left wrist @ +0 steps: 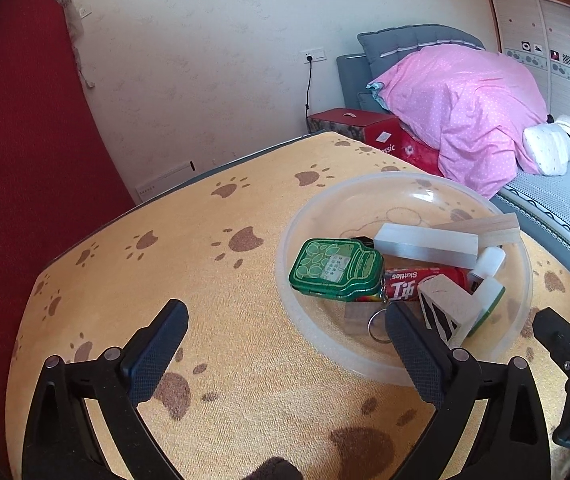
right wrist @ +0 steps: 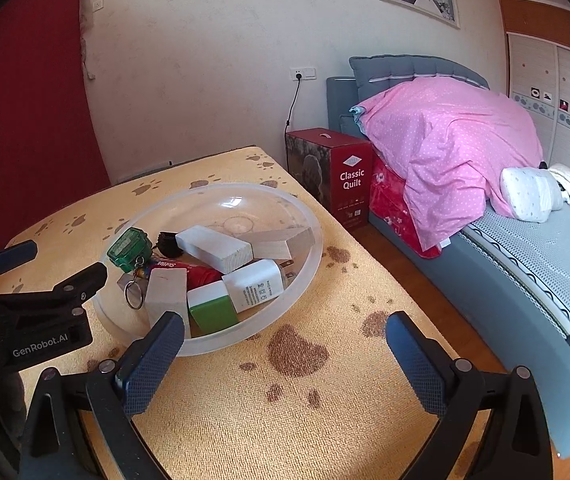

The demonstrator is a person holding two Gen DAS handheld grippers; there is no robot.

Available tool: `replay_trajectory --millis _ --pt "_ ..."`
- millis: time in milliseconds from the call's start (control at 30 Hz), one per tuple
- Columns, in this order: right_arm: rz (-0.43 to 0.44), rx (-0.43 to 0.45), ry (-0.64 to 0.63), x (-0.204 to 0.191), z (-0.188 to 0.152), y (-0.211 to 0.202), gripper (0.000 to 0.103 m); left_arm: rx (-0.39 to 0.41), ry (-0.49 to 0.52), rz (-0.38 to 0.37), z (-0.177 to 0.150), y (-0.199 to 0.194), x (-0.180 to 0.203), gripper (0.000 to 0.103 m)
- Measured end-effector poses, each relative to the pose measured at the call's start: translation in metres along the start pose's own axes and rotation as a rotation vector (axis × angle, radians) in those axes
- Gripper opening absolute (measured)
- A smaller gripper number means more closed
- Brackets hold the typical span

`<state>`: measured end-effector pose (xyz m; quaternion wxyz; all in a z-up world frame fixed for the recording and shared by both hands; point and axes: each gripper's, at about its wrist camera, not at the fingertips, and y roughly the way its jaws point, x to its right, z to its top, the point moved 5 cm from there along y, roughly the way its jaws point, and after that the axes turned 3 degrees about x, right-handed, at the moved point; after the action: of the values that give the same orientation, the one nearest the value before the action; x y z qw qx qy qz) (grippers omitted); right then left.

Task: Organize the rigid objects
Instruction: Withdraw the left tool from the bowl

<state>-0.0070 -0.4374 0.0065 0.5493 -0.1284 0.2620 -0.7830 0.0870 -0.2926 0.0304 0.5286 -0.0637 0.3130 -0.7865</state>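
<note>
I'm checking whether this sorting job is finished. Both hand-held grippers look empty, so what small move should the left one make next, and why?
Probably draw the left hand-held gripper back from the clear plastic bowl. Its jaws stand open and empty, the green tin lies in the bowl with the other items, and nothing loose shows on the paw-print mat.

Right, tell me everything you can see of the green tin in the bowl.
The green tin is a flat metal box shaped like a jar, with a narrower neck and cap at one end. Its lid bears an embossed leaf pattern and a small pale label. It is closed and lies lid up, slightly tilted, at the left side of the clear plastic bowl. Its cap end meets the red Skittles pack. No gripper touches it.
</note>
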Motion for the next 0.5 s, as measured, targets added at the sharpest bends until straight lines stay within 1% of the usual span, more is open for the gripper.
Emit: replay_trajectory --millis 167,333,500 --pt "-0.001 -0.006 -0.031 -0.004 0.001 0.001 0.103 0.005 0.01 0.021 -0.002 -0.008 -0.001 0.099" --pt "0.004 -0.014 -0.045 -0.007 0.0 0.0 0.103 0.011 0.018 0.017 -0.003 -0.015 0.0 0.103" --pt "0.001 -0.018 -0.063 -0.012 0.0 -0.001 0.103 0.01 0.034 0.023 -0.005 -0.017 0.002 0.103"
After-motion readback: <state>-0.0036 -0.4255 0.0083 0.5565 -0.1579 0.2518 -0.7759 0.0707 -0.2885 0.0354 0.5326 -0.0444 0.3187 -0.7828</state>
